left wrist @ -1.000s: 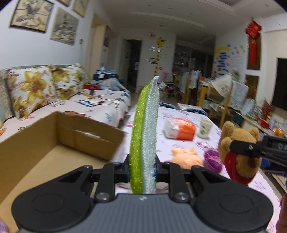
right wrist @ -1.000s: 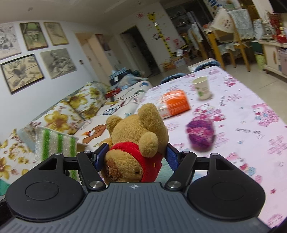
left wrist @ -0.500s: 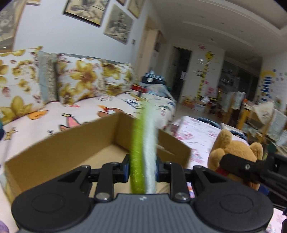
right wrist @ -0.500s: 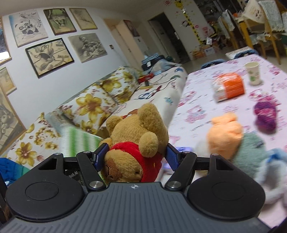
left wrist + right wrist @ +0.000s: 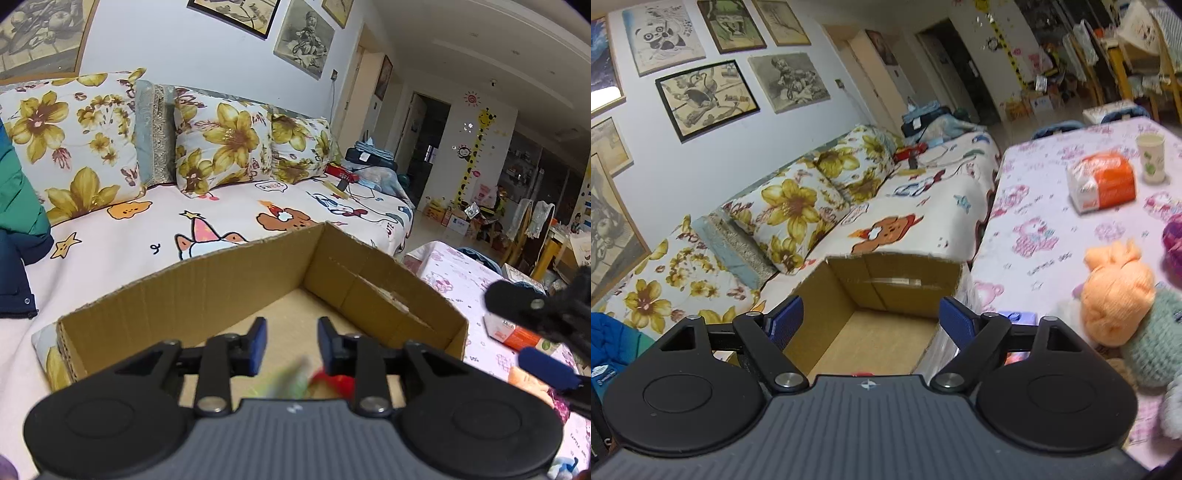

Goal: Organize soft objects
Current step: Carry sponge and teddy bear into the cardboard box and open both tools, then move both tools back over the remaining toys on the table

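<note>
An open cardboard box (image 5: 236,280) sits on the sofa beside the table; it also shows in the right wrist view (image 5: 894,280). My left gripper (image 5: 289,345) is open and empty above the box. Below it, a blurred green cloth (image 5: 291,380) and the red of the teddy bear (image 5: 340,382) show inside the box. My right gripper (image 5: 871,321) is open and empty over the box; it also shows at the right of the left wrist view (image 5: 532,332). A red bit of the bear (image 5: 862,373) peeks out under it. An orange plush (image 5: 1115,291) and a teal plush (image 5: 1152,339) lie on the table.
The sofa (image 5: 155,225) carries floral cushions (image 5: 221,144) and a dark jacket (image 5: 18,236). The table with a pink printed cloth (image 5: 1045,229) holds an orange tissue pack (image 5: 1102,182), a paper cup (image 5: 1151,157) and a purple yarn ball (image 5: 1172,236).
Both grippers moved left over the box and opened. The left let go of the green cloth and the right let go of the teddy bear; both dropped into the box.
</note>
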The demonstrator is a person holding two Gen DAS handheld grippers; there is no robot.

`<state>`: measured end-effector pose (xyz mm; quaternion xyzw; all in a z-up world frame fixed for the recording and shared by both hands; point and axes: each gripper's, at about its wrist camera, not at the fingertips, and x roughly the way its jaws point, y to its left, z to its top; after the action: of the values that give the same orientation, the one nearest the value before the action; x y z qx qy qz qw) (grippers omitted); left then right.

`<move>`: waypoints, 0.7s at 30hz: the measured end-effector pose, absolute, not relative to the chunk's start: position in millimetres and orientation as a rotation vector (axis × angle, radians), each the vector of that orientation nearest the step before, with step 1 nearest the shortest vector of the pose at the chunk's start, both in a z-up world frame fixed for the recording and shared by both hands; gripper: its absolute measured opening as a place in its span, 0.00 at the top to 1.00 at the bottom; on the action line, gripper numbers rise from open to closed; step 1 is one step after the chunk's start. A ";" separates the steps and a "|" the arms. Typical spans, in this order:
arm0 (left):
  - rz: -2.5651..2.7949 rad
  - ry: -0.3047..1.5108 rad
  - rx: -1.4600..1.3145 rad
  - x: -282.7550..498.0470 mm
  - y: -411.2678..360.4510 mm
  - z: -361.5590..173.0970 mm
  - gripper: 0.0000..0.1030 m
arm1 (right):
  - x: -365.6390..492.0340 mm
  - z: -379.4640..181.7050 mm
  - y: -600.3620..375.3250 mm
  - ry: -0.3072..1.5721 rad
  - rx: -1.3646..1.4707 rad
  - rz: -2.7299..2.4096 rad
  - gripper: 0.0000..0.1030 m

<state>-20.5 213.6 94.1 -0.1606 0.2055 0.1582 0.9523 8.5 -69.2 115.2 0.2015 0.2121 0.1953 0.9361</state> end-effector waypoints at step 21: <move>0.139 0.198 -0.153 -33.7 169.6 102.4 0.02 | -44.9 89.4 -109.8 0.330 0.271 0.124 0.00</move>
<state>-33.7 169.6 102.4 -0.0762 0.0985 0.0693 0.9898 -44.9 -109.8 89.4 0.1346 0.1635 0.0617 0.9754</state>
